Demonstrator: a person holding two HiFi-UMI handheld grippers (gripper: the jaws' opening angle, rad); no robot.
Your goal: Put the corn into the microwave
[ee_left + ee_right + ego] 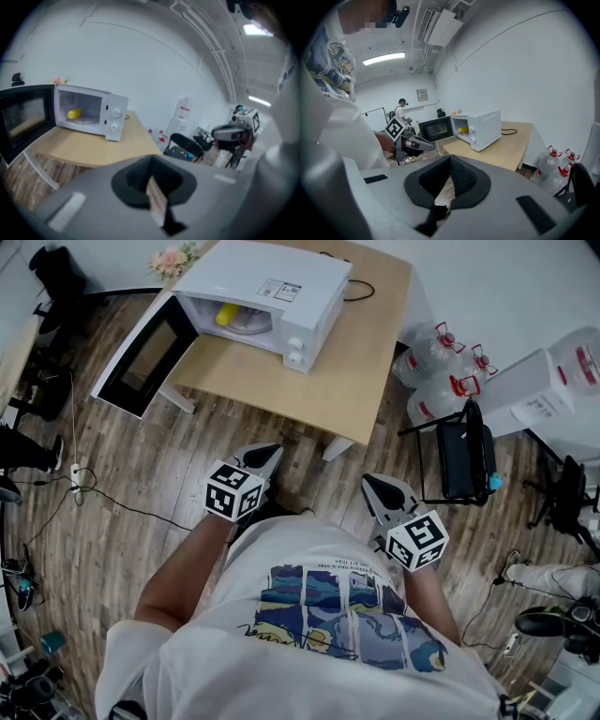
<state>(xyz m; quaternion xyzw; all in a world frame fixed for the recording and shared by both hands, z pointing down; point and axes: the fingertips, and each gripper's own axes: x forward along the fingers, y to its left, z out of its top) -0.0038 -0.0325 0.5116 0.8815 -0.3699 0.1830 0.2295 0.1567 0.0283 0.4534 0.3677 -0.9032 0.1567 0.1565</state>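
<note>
Both tongs are held low in front of the person's shirt (328,634), over the wood floor (141,493). Left gripper (262,457) — jaws closed, pads together, nothing between them. Right gripper (383,491) is the same: closed and empty. Both point toward the table (361,371), well apart from it. Microwave (272,282) sits on the table's far left part, with its door (145,354) swung wide open past the table's left edge. Corn (226,314) is inside the cavity, lying on the turntable plate (253,326), toward its left side. A power cable (356,287) runs off behind the microwave. Right of the table — a black chair (464,460) and water bottles (436,362) on the floor. Pink flowers (171,261) lie beyond the microwave's far corner.
</note>
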